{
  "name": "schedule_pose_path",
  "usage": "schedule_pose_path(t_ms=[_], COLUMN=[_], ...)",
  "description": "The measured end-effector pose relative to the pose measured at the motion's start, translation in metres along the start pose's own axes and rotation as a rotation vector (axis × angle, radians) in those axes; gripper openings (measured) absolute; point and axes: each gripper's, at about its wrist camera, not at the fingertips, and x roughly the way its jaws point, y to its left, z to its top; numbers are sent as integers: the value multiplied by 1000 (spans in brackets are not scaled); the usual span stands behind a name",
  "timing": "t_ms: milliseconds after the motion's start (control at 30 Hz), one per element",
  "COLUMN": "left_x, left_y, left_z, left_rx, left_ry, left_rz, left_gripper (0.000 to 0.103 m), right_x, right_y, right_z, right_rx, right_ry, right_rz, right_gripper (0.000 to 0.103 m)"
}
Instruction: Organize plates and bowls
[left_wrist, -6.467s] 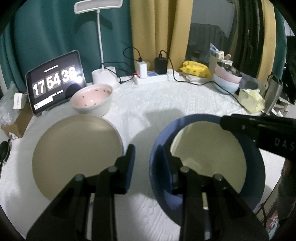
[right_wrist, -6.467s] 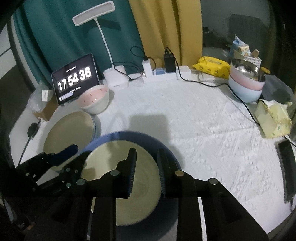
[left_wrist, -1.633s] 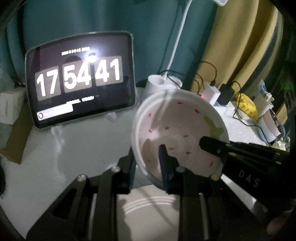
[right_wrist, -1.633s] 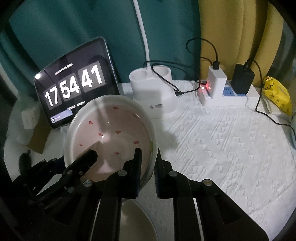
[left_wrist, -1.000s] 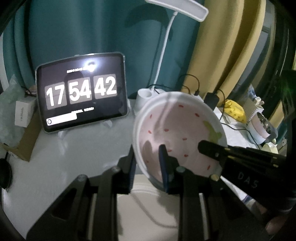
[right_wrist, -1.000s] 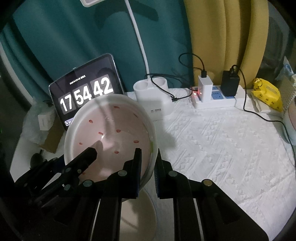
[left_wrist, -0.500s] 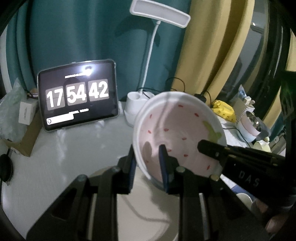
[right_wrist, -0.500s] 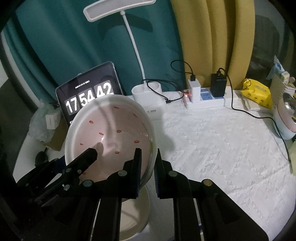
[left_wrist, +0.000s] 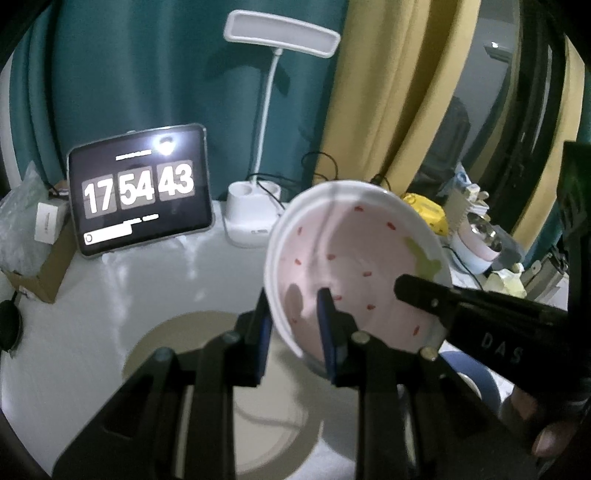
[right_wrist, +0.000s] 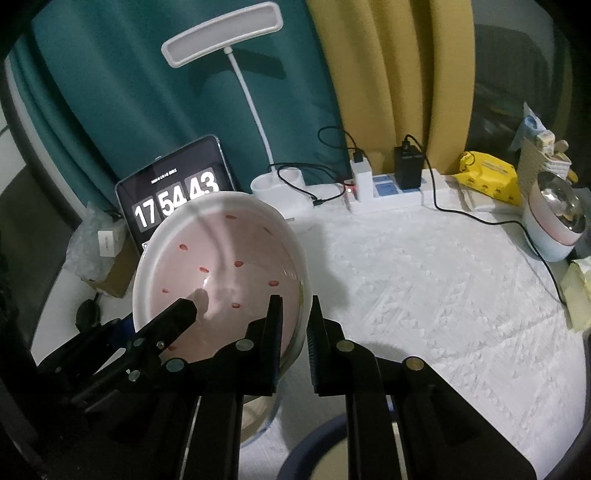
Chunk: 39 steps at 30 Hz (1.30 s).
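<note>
- Two hand-held grippers carry one bowl (left_wrist: 354, 266) clear of the table (right_wrist: 424, 295): the left gripper (left_wrist: 295, 321) is clamped on the rim at the bowl's 7 o'clock in its own view, one finger inside and one outside.
- The right gripper (right_wrist: 293, 321) is clamped on the opposite rim — at 5 o'clock in its own view — and both tools point down and forward.
- The bowl, white outside and pink inside with red flecks, is tilted; its mouth faces up and toward the cameras.
- Below it on the table lies a beige plate (left_wrist: 207, 354); a blue-rimmed plate (right_wrist: 314, 443) shows at 6 o'clock in the right view.
- At 10 o'clock of the bowl stands a tablet (left_wrist: 138, 190) showing a clock, its lower edge hidden by the bowl in the right view.
- A white lamp (right_wrist: 221, 33) rises at 12 o'clock, with a power strip (right_wrist: 388, 192) at 2 o'clock.
- Stacked bowls (right_wrist: 550, 229) sit at 3 o'clock — well apart from the held one.
</note>
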Motion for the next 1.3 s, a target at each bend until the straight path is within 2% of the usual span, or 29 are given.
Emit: schedule_pose_path(t_ms=[900,1300], left_x=[-20,-23], left_y=[-74,-101], left_z=[-45,-71], left_rx=[50,76], left_ry=[40,72], left_rz=[-59,-60], left_gripper=[24,24], right_x=[-60,-71], right_y=[-59,-84], right_z=[-56,-89], right_rx=[26,42], right_ry=[-23,6], right_rz=[-23,-28], right_gripper=[13,13])
